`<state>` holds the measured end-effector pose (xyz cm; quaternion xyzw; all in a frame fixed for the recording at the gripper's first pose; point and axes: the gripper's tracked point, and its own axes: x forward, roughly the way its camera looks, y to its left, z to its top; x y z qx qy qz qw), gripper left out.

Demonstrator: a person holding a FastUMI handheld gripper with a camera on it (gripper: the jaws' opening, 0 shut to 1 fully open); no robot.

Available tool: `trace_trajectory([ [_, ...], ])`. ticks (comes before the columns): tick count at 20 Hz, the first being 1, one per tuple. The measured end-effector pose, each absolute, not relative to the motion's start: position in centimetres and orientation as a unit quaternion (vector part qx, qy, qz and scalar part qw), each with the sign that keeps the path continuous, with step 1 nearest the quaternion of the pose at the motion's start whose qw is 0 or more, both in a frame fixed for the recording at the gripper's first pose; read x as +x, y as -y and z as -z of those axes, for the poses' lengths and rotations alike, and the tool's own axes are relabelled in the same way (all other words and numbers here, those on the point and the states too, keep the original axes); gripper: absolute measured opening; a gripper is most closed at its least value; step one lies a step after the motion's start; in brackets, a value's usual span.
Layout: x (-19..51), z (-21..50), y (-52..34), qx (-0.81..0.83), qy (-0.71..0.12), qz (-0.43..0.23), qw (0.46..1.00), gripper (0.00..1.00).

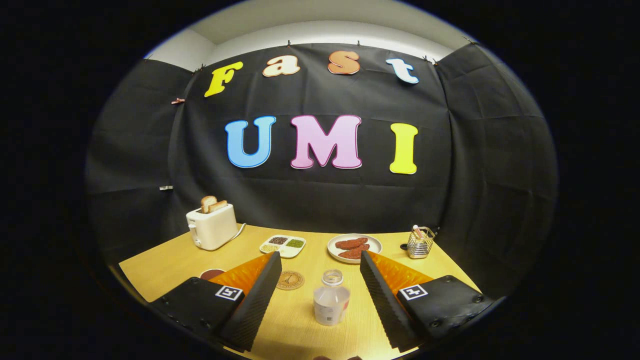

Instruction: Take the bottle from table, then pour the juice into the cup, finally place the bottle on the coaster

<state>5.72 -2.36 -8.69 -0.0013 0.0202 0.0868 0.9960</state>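
Your gripper (320, 260) has its jaws spread wide, and neither finger touches anything. One clear bottle (331, 299) stands upright on the wooden table (165, 265) in the gap between the two fingers, nearer to your right finger but apart from both; its cap is off and the neck is open.

One round coaster (290, 280) lies flat on the table just beside your left finger, a little beyond the bottle and to its left. A dark round rim, which may be the cup (212, 273), shows behind your left finger, mostly hidden, so you cannot tell what it is for sure.

Farther back you have one white toaster (212, 226) with two slices of toast (213, 203) standing in it, one small divided tray (282, 245) with three compartments of grains or seeds, one white plate (354, 248) carrying two reddish-brown patties, and one wire basket (420, 242) at the far right, near the booth's wall.
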Motion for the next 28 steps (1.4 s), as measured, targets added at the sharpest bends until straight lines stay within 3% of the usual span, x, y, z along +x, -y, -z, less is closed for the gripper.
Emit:
trace_trajectory([
  [28,12.5,22.3,2.4,-0.01,-0.08,-0.101,0.992,0.98],
])
